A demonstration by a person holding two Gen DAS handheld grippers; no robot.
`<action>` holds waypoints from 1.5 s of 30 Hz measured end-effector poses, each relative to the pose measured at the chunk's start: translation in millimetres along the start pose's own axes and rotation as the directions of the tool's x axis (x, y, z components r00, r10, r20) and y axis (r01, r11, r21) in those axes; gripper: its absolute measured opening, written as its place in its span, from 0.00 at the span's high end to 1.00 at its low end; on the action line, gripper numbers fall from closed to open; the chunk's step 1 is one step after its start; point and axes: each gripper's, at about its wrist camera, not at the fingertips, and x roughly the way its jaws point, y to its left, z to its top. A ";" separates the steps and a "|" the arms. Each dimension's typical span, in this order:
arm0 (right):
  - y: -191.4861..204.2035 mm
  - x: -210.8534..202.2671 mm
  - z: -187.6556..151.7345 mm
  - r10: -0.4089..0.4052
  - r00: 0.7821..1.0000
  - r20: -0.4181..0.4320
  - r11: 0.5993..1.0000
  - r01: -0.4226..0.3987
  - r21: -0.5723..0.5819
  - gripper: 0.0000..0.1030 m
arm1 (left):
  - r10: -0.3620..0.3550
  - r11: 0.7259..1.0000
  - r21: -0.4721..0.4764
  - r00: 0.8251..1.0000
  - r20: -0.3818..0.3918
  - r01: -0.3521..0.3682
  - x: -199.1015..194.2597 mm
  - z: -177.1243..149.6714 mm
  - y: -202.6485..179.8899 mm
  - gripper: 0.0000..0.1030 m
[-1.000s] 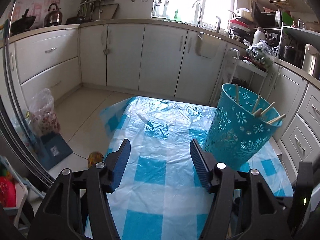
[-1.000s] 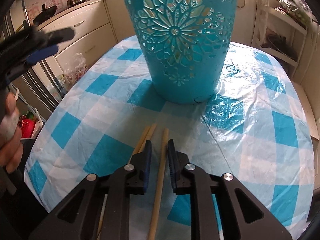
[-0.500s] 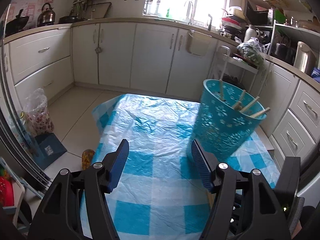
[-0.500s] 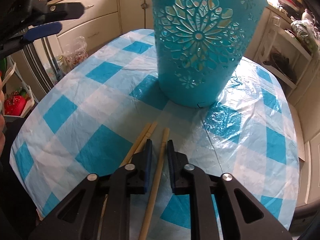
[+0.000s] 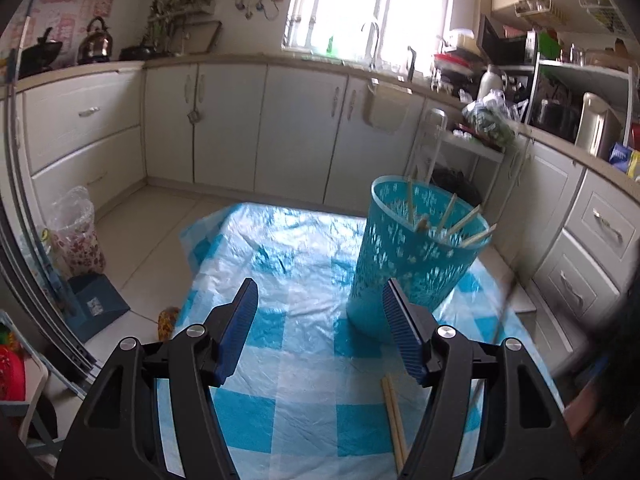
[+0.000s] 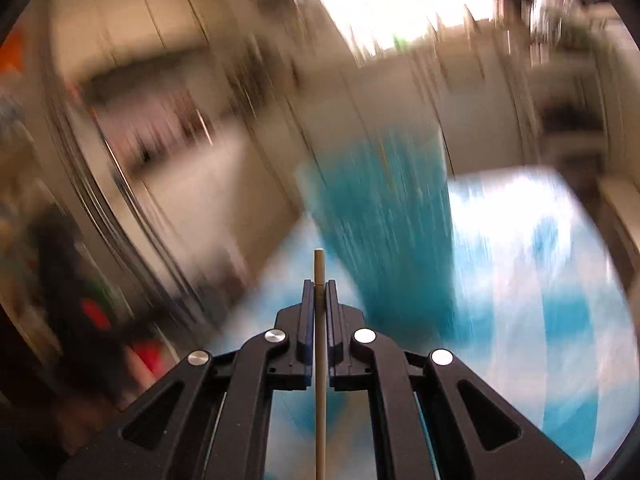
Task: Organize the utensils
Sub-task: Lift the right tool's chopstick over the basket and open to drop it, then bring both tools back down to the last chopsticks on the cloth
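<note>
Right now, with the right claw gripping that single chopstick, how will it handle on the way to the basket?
The chopstick looks thin and rigid, so it probably won't droop. It is pinched between narrow pads with much of its length behind them, so it may pivot if bumped. The tall perforated basket seems light; a knock on its rim might tip it.

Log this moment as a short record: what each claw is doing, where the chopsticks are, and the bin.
left claw: open, empty, above the table
right claw: shut on one chopstick, view heavily blurred
bin: blue, upright on the checked tablecloth
chopsticks in bin: several, leaning on the rim
chopsticks on table: a pair lying near the bin's base
</note>
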 end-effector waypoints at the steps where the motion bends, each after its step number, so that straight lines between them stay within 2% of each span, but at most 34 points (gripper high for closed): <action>1: 5.0 -6.6 15.2 0.015 0.996 0.092 1.000 -0.014 -0.011 0.94 | 0.008 1.000 -0.005 1.000 0.028 -0.008 -6.5 3.3 -1.9 0.40; 2: 10.1 -10.7 31.6 0.026 0.981 0.192 1.000 -0.022 -0.023 0.94 | 0.012 1.000 -0.009 0.999 0.050 -0.012 -11.9 6.9 -2.7 0.40; 3: 13.0 -14.9 51.3 0.042 0.955 0.292 0.999 -0.037 -0.024 0.94 | 0.019 1.000 -0.014 0.997 0.076 -0.018 -18.0 10.2 -4.2 0.40; 4: 13.6 -16.0 62.8 0.043 0.934 0.354 0.999 -0.039 -0.018 0.94 | 0.031 0.999 -0.026 0.993 0.116 -0.028 -26.8 14.5 -6.1 0.40; 7: 8.4 -12.5 86.3 0.031 0.867 0.497 0.999 -0.038 0.003 0.94 | 0.056 0.997 -0.066 0.975 0.216 -0.043 -47.9 25.3 -8.3 0.37; 8: 4.8 -10.1 88.3 0.017 0.862 0.507 1.000 -0.020 0.001 0.94 | 0.062 0.996 -0.076 0.967 0.245 -0.045 -53.4 28.4 -9.7 0.34; 11: -8.3 17.1 82.6 -0.045 0.885 0.463 0.999 0.047 0.008 0.94 | 0.059 0.997 -0.066 0.954 0.293 -0.042 -60.2 35.2 -14.5 0.33; 13: -17.5 26.6 68.4 -0.083 0.903 0.422 0.996 0.091 0.000 0.94 | 0.053 0.998 -0.050 0.953 0.297 -0.040 -58.4 37.0 -18.2 0.33; 16: -28.8 34.6 50.1 -0.120 0.921 0.370 0.991 0.131 -0.003 0.94 | 0.044 0.998 -0.057 0.962 0.270 -0.029 -46.7 36.3 -18.7 0.33; 21: -41.5 58.7 30.4 -0.189 0.957 0.222 0.980 0.200 -0.028 0.94 | 0.036 0.998 -0.061 0.980 0.197 -0.025 -26.0 27.2 -19.9 0.33; 23: -39.6 67.7 22.4 -0.185 0.971 0.154 0.980 0.195 -0.051 0.94 | 0.039 0.998 -0.048 0.982 0.186 -0.030 -25.0 24.7 -23.0 0.33; 26: -35.8 73.6 12.9 -0.182 0.981 0.074 0.980 0.186 -0.064 0.94 | 0.035 0.999 -0.040 0.985 0.171 -0.028 -26.6 24.7 -24.9 0.33; 28: -33.0 71.1 6.5 -0.187 0.981 0.051 0.979 0.190 -0.071 0.87 | 0.032 0.999 -0.038 0.985 0.168 -0.025 -29.0 24.3 -24.1 0.33; 39: -10.0 16.6 -13.1 -0.210 0.978 -0.006 0.974 0.209 -0.085 0.81 | 0.032 0.999 -0.022 0.989 0.143 -0.029 -56.1 18.5 -27.1 0.30; 45: 4.1 -17.6 -52.6 -0.244 0.964 -0.106 0.965 0.230 -0.123 0.73 | 0.035 0.999 0.003 0.991 0.130 -0.036 -75.2 10.0 -30.5 0.28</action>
